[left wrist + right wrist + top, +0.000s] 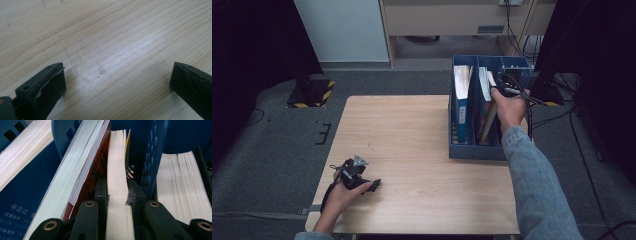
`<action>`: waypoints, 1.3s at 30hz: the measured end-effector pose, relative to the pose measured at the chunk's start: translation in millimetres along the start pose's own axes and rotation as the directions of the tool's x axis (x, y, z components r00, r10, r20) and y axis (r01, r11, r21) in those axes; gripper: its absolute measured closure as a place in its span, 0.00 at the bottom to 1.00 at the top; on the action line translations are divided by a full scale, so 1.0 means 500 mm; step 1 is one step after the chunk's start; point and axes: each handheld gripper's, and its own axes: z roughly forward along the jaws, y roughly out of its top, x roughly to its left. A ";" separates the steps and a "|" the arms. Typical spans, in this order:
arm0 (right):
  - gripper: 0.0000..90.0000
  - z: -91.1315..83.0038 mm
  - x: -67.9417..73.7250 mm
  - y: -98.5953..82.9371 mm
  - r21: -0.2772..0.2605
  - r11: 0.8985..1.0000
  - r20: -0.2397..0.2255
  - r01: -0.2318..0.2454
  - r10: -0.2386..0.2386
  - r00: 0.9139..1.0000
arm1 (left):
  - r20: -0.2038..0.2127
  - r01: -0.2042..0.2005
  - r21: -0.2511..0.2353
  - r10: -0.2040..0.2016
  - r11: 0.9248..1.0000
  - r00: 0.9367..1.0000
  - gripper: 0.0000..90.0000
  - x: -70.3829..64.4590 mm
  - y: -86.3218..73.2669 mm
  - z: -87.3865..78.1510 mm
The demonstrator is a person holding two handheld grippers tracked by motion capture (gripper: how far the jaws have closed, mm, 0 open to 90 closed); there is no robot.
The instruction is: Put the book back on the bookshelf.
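Clamping a thin book by its page edge, the right gripper reaches into the middle compartment of the blue file rack — beside a red-covered book. The left gripper rests wide apart and empty on the wooden table — near its front left corner.

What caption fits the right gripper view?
Right tool clamps a book's page edge inside the blue file rack.
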 end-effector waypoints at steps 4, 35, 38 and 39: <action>0.82 0.001 0.000 -0.001 0.010 1.000 -0.001 -0.001 0.001 1.000 | 0.000 0.000 0.000 0.000 1.000 1.000 0.00 0.000 0.000 0.000; 0.79 -0.011 -0.001 -0.012 0.085 0.995 -0.055 0.049 -0.045 0.997 | 0.000 -0.003 -0.001 0.003 1.000 1.000 0.00 0.000 0.001 0.001; 0.79 -0.014 -0.001 -0.016 0.085 0.995 -0.057 0.050 -0.045 0.997 | -0.001 0.001 -0.008 -0.001 1.000 1.000 0.00 -0.001 0.001 0.002; 0.79 -0.014 -0.001 -0.017 0.084 0.995 -0.057 0.049 -0.044 0.997 | -0.001 0.000 -0.008 0.000 1.000 1.000 0.00 -0.001 0.001 0.002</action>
